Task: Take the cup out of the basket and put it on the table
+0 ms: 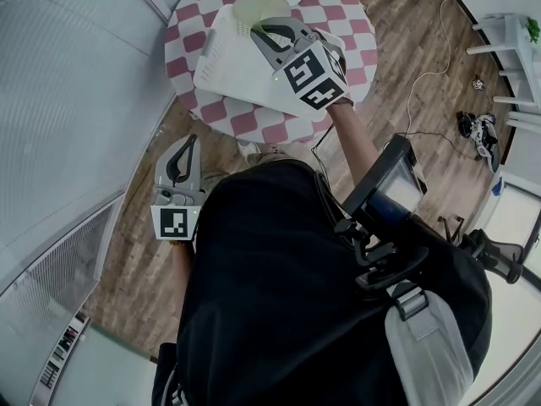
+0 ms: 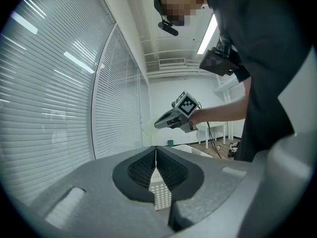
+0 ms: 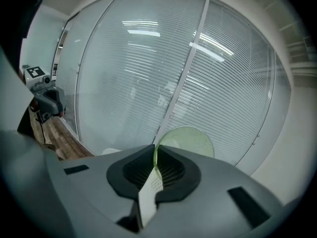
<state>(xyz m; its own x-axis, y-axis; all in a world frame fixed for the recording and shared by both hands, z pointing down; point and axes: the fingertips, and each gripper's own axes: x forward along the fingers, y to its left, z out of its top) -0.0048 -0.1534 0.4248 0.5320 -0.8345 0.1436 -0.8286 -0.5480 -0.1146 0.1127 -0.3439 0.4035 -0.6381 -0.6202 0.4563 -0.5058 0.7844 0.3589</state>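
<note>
The green cup [image 1: 258, 8] is gripped by its rim in the nearly closed right gripper [image 1: 267, 34], projecting toward 12 o'clock above the basket [image 1: 228, 70], bare checked table [image 1: 193, 39] being found at 9 o'clock, while the left gripper [image 1: 188, 146], closed on nothing, is held well apart at 7 o'clock.

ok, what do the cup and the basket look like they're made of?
The cup is probably thin plastic: pale green and translucent, with light showing through its wall and a slightly frosted, speckled finish. The basket looks like moulded plastic: white, opaque and matte, with smooth, rigid-looking walls. Neither material can be confirmed from the look alone.
</note>
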